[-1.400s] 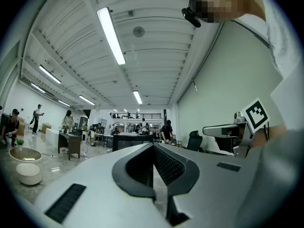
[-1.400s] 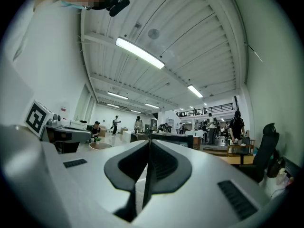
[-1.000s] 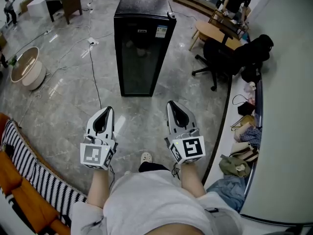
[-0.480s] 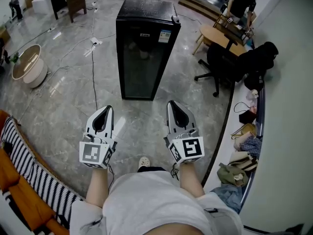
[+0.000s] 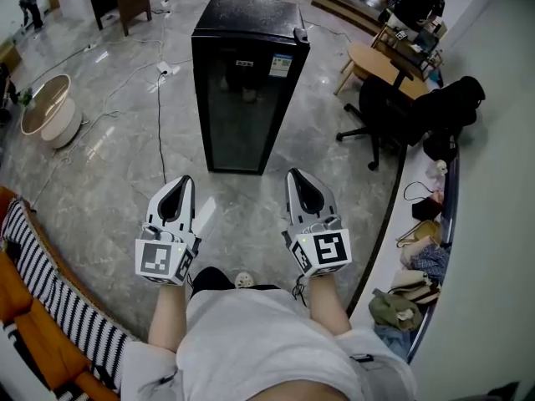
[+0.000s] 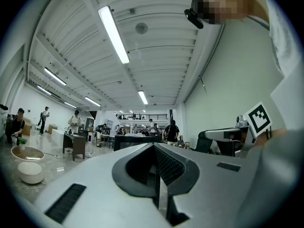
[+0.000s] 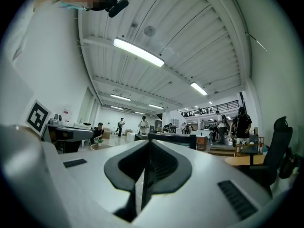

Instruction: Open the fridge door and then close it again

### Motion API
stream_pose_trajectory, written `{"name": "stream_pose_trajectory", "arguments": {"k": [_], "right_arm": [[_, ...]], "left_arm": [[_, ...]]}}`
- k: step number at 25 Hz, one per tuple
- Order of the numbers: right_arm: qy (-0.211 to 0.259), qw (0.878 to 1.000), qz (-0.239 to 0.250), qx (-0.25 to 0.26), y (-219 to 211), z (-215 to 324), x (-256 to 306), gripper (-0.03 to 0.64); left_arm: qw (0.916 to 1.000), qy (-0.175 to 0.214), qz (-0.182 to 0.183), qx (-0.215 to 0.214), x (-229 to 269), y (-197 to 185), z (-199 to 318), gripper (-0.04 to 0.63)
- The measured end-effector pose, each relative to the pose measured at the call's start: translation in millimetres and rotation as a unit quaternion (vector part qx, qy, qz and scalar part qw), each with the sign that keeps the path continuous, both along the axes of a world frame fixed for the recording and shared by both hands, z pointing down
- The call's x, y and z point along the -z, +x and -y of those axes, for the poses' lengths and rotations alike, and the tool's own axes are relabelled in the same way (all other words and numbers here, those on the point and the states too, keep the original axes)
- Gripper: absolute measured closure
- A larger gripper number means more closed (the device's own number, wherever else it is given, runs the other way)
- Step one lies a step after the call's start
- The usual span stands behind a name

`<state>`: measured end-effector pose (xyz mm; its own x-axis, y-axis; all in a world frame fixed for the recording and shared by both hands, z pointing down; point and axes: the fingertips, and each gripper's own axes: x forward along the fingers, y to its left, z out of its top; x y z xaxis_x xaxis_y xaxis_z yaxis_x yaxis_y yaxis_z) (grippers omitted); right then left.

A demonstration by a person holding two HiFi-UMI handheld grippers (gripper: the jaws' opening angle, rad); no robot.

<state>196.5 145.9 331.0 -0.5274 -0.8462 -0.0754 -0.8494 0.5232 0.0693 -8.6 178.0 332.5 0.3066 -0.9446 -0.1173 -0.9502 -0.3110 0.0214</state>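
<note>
Ahead of your grippers: fridge [image 5: 248, 23] stands upright on the floor, well apart from both tips.
Fridge door [image 5: 241, 111]: shut and facing you; you cannot yet see which edge opens.
Left gripper [image 5: 180, 184]: jaws together, nothing held; door lies ahead, slightly to its right.
Right gripper [image 5: 297, 178]: jaws together, empty; door lies ahead, slightly to its left.
Nearer hand: neither, it seems; both about equally far.
</note>
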Motion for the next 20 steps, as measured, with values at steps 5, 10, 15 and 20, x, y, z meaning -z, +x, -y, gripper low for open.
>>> {"name": "stream_pose_trajectory", "arguments": {"k": [5,10,15,20], "right_arm": [[-0.009,1.000,0.006,0.002,-4.9,20.2,-6.1,0.592],[-0.011,1.000,0.003,-0.007,-15.8,52.0,-9.2,0.592],[-0.013,1.000,0.007,-0.027,-34.2,92.3,-5.8,0.592],[-0.013,0.999,0.016,-0.049,-53.1,132.7,-3.4,0.592]], "left_arm": [[1.0000,-0.004,0.002,0.003,-6.7,-8.1,19.2,0.581],[0.9999,-0.012,-0.002,-0.008,-10.1,-18.2,55.4,0.581],[0.9995,-0.013,-0.001,-0.030,-7.2,-36.7,102.3,0.581],[0.9988,-0.009,0.002,-0.049,-3.2,-58.3,148.4,0.581]]}}
